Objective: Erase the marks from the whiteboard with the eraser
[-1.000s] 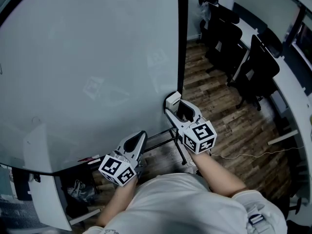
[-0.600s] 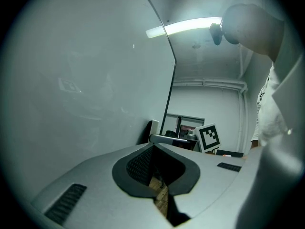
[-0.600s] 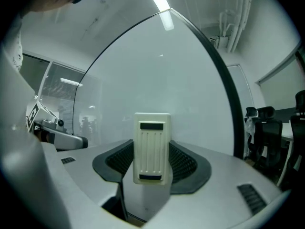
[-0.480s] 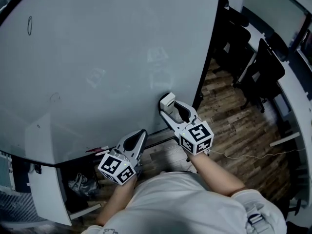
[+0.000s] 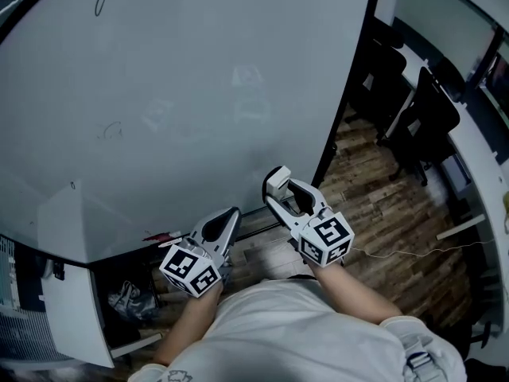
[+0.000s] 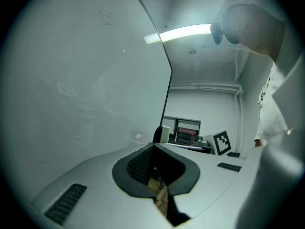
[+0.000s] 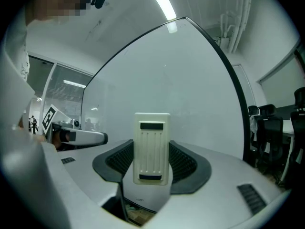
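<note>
Right gripper (image 5: 276, 188): held low in front of the torso, forearm stretched forward, jaws aimed at the lower right corner of the whiteboard (image 5: 238, 46).
Right jaws: clamped on the eraser (image 7: 152, 147), one black pad against each long side.
Eraser location: at the tip of the right gripper, over the bottom edge of the whiteboard near its lower right corner; contact with the board surface cannot be told.
Eraser build: cream plastic block, rectangular with rounded corners, standing upright between the pads; back face with fine lengthwise grooves and a dark slot at each end.
Left gripper (image 5: 226, 218): held lower and closer to the torso, near the right gripper but apart from it, pointed toward the bottom edge of the whiteboard.
Left jaws: pressed together at the tips, nothing between them; a teardrop opening behind the tips, lined with black mesh-textured pads.
Gripper shells: smooth grey, tapering to the tips; black-and-white marker cube at the rear of each.
Whiteboard surface: large, smooth, pale and glossy, with dim reflections; thin dark frame.
Marks: oval mark (image 5: 101, 0) near the upper left corner; faint scribble (image 5: 111, 131) toward the left edge.
Floor (image 5: 374, 189): brown wood planks, beyond the right edge of the whiteboard.
Chairs (image 5: 421, 118): black, padded, on the floor to the right.
</note>
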Demonstrator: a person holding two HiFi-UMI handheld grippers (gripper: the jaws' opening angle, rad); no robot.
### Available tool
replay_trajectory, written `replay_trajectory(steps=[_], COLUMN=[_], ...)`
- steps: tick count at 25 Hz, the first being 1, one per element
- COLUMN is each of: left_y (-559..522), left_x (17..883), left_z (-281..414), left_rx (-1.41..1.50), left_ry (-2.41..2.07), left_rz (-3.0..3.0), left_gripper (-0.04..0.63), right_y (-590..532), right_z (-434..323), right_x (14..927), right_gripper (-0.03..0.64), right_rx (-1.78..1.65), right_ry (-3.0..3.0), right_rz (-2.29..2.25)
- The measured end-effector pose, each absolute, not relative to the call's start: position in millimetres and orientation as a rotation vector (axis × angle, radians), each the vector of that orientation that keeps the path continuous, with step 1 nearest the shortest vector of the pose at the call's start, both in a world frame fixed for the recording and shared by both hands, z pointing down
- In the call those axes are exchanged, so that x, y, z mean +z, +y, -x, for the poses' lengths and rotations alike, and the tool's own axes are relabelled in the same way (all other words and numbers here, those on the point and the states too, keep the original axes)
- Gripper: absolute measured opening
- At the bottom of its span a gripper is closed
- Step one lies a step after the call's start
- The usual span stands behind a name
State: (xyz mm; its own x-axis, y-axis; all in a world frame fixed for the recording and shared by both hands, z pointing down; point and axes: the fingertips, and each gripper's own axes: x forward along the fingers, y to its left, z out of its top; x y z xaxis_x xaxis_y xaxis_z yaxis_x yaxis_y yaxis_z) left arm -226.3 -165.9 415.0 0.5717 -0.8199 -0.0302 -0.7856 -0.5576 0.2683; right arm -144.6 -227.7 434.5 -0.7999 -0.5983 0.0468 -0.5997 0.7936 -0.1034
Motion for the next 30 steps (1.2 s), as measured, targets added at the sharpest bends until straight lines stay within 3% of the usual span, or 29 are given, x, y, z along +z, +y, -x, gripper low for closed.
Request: replay_trajectory(steps=[8,20,30], left_y=[-156.8,-103.4,-26.0], left_x=[391.4,386.6,408.0], left_z=[194.9,76.8,31.6], left_rx=[-0.248,-0.246,-0.210], left_ry=[-1.375,-1.302,-1.329], left_rz=[-2.605,-2.617,-2.570], left_gripper=[0.007,0.006,0.006], right_y=[-191.9,-120.7,-41.5], right_z=[95.9,-14.6,-47.1], right_x=[413.3,401.1,411.5], right_gripper=[0.233,0.233,0.233], right_rx=[0.183,0.148,0.094], right_ry=[-2.987,-2.979,-2.998], right_rz=[-0.995,-1.026,-0.896])
